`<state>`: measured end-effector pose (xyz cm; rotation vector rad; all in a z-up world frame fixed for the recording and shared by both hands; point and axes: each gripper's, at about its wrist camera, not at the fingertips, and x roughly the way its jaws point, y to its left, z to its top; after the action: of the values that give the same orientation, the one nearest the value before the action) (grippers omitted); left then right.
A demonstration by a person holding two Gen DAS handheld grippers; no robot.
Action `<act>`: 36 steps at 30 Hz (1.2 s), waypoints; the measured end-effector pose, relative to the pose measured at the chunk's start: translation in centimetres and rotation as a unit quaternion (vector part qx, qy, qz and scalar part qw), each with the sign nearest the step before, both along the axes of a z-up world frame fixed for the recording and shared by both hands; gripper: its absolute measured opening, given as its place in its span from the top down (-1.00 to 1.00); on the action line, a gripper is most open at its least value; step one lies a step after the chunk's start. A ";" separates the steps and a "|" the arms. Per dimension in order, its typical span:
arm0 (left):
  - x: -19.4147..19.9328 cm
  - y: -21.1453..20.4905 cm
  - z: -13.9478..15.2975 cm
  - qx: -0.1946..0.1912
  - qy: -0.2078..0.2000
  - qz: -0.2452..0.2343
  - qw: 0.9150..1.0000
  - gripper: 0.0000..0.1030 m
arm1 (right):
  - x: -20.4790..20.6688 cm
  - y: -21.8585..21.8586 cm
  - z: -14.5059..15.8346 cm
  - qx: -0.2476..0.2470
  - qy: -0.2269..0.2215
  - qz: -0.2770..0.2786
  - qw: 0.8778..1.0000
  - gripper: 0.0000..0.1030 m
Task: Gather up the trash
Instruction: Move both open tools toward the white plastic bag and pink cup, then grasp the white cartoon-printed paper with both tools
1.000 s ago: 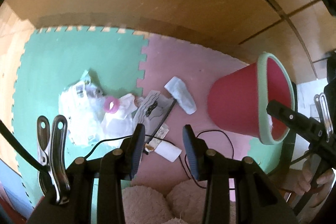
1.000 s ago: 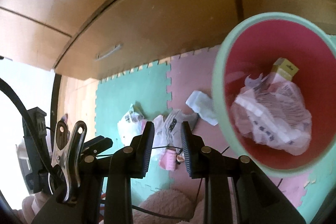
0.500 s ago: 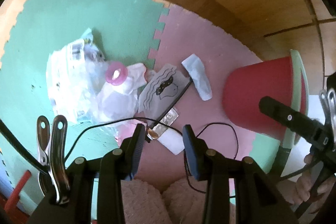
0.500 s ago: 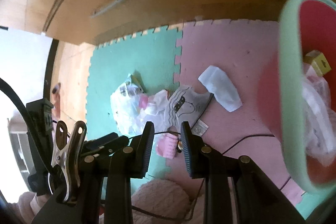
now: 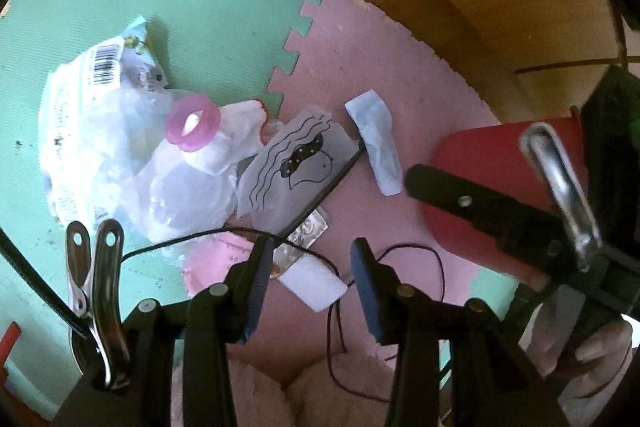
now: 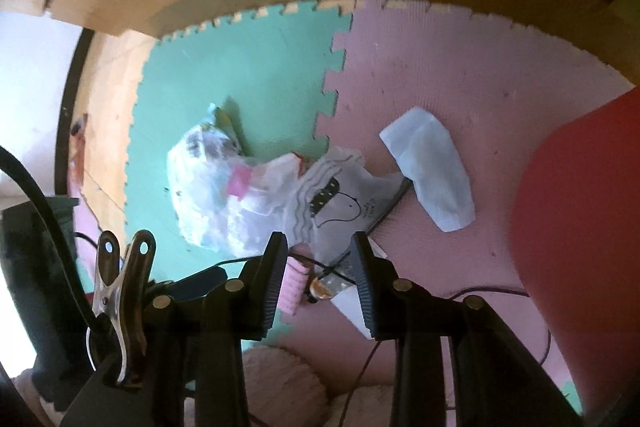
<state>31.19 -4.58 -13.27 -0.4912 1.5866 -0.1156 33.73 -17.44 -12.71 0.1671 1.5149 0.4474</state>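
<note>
Left wrist view is showing the left gripper point(image 5: 310, 269) pointing steeply down at the foam floor mat point(image 5: 208, 11), its jaws standing apart with nothing pressed between them; they have just been opening a little. Beyond its fingertips, a small white flat packet point(image 5: 314, 287) is lying in the gap, not touched by either pad, with a crinkled silver foil wrapper point(image 5: 308, 233) just ahead of it. Further ahead and to the left, a crumpled clear plastic bag with a barcode label point(image 5: 100, 131) is lying with a pink plastic ring point(image 5: 194, 123) on top. A white paper with a black cartoon drawing point(image 5: 296, 171) is sitting straight ahead, and a folded pale blue tissue point(image 5: 376, 141) is lying beyond it to the right. To the right, the red plastic bin point(image 5: 476, 167) is being partly covered by the right gripper point(image 5: 416, 179) and the hand point(image 5: 580, 355) holding it.

Right wrist view is showing the right gripper point(image 6: 318, 263) also tilted steeply down, jaws apart and empty, having just been opening. Compared with a second ago, both grippers are lower and closer to the litter, and the bin's opening is no longer facing the right camera; only its red wall point(image 6: 580, 227) is showing at the right edge. A pink ribbed piece point(image 6: 294, 285) is lying just past the right gripper's left finger.
</note>
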 end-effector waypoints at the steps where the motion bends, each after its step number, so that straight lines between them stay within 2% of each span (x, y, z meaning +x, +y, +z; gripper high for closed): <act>1: 0.1 -0.2 -0.7 0.001 0.000 0.000 1.000 0.18 | 0.2 0.1 -0.9 -0.001 0.006 0.002 1.000 0.32; 8: 0.5 -0.8 -5.9 0.008 0.020 0.007 1.000 0.18 | 1.6 0.6 -5.5 -0.012 0.030 0.002 0.999 0.27; 15: 0.4 -0.9 -9.4 0.016 0.033 0.015 0.999 0.18 | 3.3 1.2 -8.8 -0.033 0.032 0.006 0.999 0.23; 21: 0.7 -0.8 -11.2 0.003 0.035 0.041 0.999 0.17 | 4.3 2.1 -10.4 -0.048 0.021 0.034 0.998 0.18; 27: 1.1 -0.9 -12.8 0.012 0.040 0.052 0.998 0.17 | 4.8 2.8 -12.4 -0.066 0.020 0.052 0.996 0.14; 33: 1.3 -1.0 -13.5 0.013 0.039 0.066 0.997 0.13 | 5.3 2.2 -14.0 -0.050 0.053 0.027 0.997 0.14; 36: 1.5 -1.2 -13.7 0.015 0.040 0.067 0.997 0.15 | 5.4 2.0 -14.2 -0.047 0.055 0.022 0.997 0.14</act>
<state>32.65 -5.82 -26.95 -0.5832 1.6254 0.0289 39.13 -15.44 -26.92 0.0852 1.6468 0.4061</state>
